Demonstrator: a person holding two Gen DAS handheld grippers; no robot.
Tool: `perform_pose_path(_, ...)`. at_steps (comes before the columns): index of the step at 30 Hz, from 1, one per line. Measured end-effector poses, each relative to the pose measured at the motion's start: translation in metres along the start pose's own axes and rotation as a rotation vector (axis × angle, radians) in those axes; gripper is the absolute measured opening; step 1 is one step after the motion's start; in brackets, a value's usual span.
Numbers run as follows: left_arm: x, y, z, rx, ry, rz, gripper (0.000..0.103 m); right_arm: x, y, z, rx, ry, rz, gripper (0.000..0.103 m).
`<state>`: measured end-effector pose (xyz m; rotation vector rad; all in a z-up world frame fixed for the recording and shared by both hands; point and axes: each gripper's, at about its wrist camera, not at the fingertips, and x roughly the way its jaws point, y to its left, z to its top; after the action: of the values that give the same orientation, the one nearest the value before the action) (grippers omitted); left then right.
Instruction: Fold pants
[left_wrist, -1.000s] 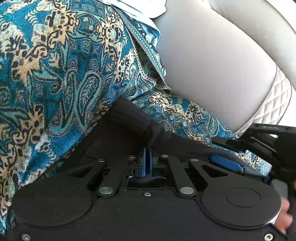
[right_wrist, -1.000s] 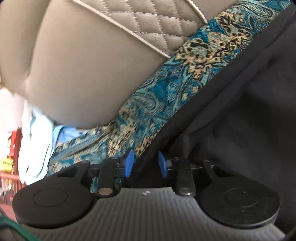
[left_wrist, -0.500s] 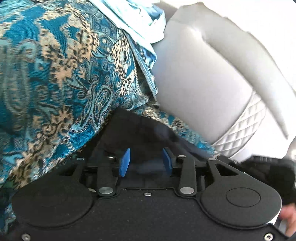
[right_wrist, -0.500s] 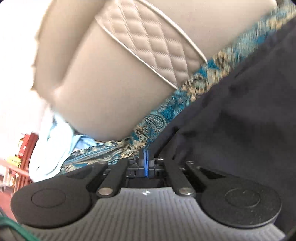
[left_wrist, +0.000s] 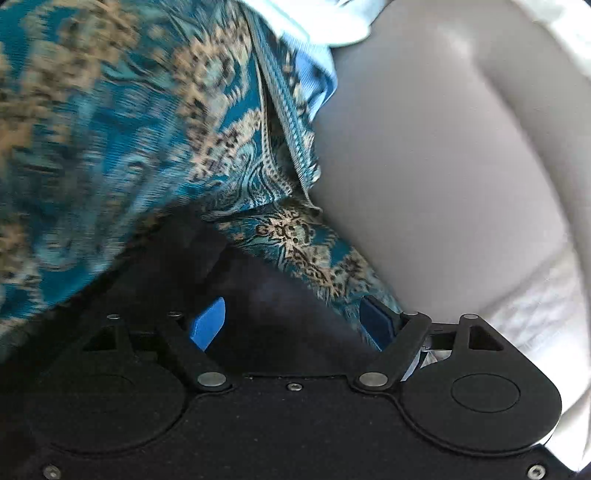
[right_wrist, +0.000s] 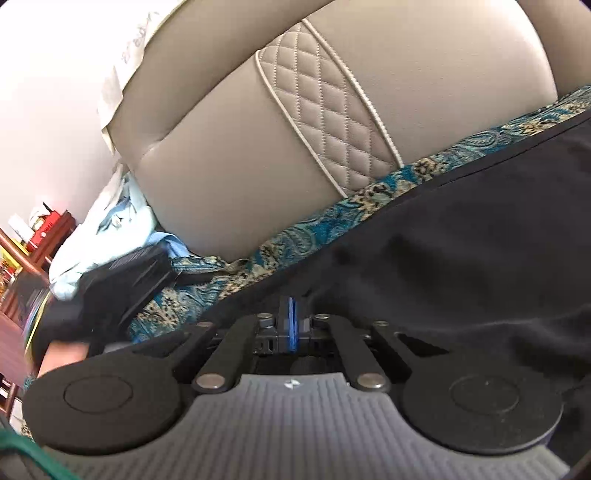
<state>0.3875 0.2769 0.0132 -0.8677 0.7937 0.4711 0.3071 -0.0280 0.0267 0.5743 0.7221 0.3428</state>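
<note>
I see the black pants (right_wrist: 461, 266) spread over the patterned throw (left_wrist: 110, 129). Right gripper (right_wrist: 291, 328) is pinched on their edge, loosening slightly. Left gripper (left_wrist: 295, 321) is opening, cloth below untouched. The hem runs diagonally, nearer my right.

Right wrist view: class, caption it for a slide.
Right gripper pinches black pants on a patterned cover.

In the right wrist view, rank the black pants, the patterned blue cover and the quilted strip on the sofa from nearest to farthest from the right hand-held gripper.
1. Black pants, at the right hand-held gripper, spreading right.
2. Patterned blue cover, just beyond the pants' edge.
3. Quilted strip, farthest, up on the sofa back.
</note>
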Motion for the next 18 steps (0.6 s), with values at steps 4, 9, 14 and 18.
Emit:
perform_pose_path(4,0.038,-0.018,0.002,-0.034,0.007,0.164,0.088,-0.008,-0.013,0.01,-0.004,-0.004,-0.022,0.023)
perform_pose_path(9,0.034,-0.026,-0.008,0.034,-0.047,0.373,0.008,-0.014,-0.041,0.038,0.042,-0.012,-0.075,0.071)
perform_pose_path(14,0.003,0.0,-0.014,0.054,-0.048,0.226,0.003,-0.005,-0.074,0.075,0.162,0.055,-0.156,0.081)
perform_pose_path(18,-0.034,0.006,-0.018,0.082,-0.087,0.101,0.003,-0.005,-0.095,0.091,0.231,0.047,-0.196,0.082)
